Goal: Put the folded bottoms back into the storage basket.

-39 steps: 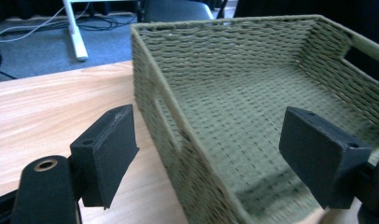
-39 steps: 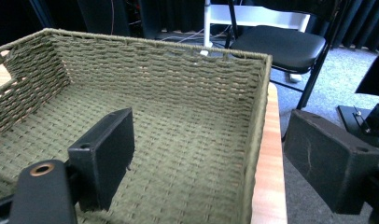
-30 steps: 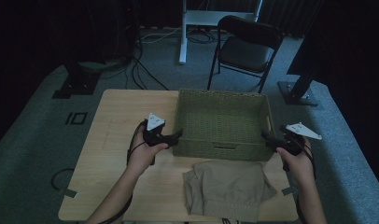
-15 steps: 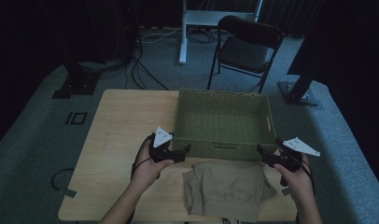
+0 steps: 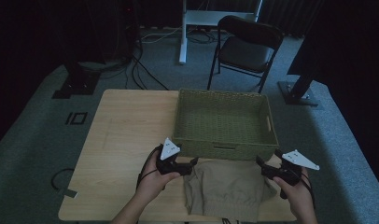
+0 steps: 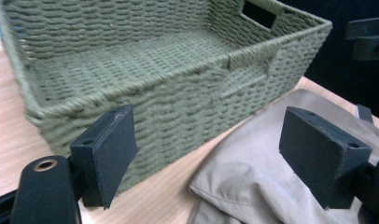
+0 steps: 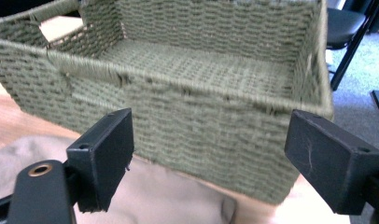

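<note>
Below the camera, a folded khaki garment (image 5: 227,189) lies at the near edge of a wooden table (image 5: 122,126), touching the front wall of an olive woven basket (image 5: 225,122). No writing or label can be read anywhere. Its long axis is hard to judge. Left gripper (image 5: 193,163) and right gripper (image 5: 259,162) flank its far corners, jaws spread, pinching nothing.
</note>
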A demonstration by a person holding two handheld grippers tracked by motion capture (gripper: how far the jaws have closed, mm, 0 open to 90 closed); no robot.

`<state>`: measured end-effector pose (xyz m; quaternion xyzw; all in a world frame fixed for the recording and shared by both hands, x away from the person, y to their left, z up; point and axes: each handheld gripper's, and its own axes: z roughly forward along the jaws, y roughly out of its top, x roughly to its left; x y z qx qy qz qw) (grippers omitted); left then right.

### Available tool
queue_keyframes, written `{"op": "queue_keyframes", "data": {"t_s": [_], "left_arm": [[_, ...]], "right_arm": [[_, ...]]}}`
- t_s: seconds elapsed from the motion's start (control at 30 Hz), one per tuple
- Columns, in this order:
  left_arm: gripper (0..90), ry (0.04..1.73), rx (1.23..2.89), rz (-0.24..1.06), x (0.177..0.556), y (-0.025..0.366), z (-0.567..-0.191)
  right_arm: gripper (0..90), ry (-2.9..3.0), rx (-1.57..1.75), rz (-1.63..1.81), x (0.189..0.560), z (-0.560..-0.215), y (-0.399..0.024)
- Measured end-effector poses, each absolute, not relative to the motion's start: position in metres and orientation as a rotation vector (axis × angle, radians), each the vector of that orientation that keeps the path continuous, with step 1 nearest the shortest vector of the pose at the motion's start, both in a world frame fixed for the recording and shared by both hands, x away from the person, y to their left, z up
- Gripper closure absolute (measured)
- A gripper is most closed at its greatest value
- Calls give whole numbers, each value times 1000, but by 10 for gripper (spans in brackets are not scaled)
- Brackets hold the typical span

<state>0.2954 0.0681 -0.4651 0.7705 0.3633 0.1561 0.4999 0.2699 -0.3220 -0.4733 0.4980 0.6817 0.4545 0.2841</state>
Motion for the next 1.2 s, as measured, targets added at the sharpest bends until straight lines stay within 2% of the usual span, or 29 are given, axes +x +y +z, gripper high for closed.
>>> {"op": "queue_keyframes", "data": {"t_s": [0.23, 0.93, 1.2], "left_arm": [[199, 867, 1878, 367, 287, 61, -477], [192, 914, 1993, 170, 271, 30, -531], [185, 955, 2019, 168, 272, 24, -543]], "right_arm": [[154, 1844, 1379, 1199, 260, -493, -322], [138, 1990, 1457, 1111, 255, -536, -312], [137, 2032, 1475, 1064, 258, -547, -313]]}}
